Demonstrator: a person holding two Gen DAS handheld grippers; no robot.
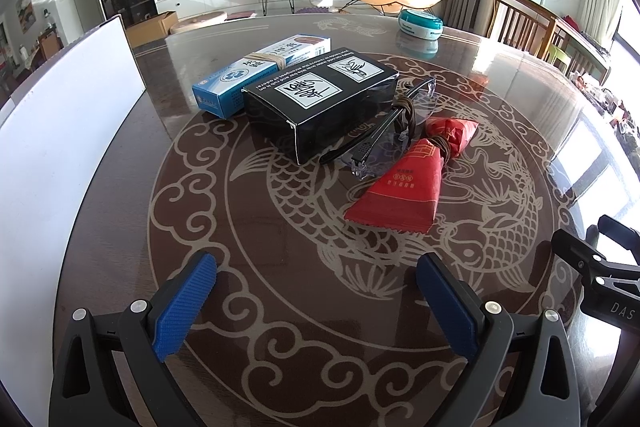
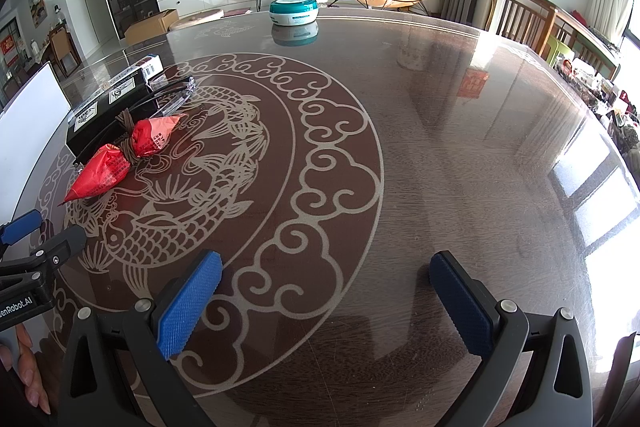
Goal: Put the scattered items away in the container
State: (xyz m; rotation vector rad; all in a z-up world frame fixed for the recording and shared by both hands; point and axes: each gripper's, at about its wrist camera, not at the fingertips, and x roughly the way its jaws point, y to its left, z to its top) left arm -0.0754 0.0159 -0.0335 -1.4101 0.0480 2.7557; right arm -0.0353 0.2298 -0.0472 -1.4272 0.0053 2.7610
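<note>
On the dark fish-patterned table (image 1: 280, 267), a cord-tied red packet (image 1: 404, 183) lies; both grippers' jaws gape wide, empty.

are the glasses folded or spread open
Folded: the glasses lie against the black box with the arms closed over the lenses, a brown cord wound around them.

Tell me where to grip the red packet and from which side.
Grip the red packet at its cord-tied waist, the narrowest part, jaws closing across it. Come from above with the left gripper, which is open and faces it; the glasses crowd its left side, so avoid a sideways approach there.
</note>
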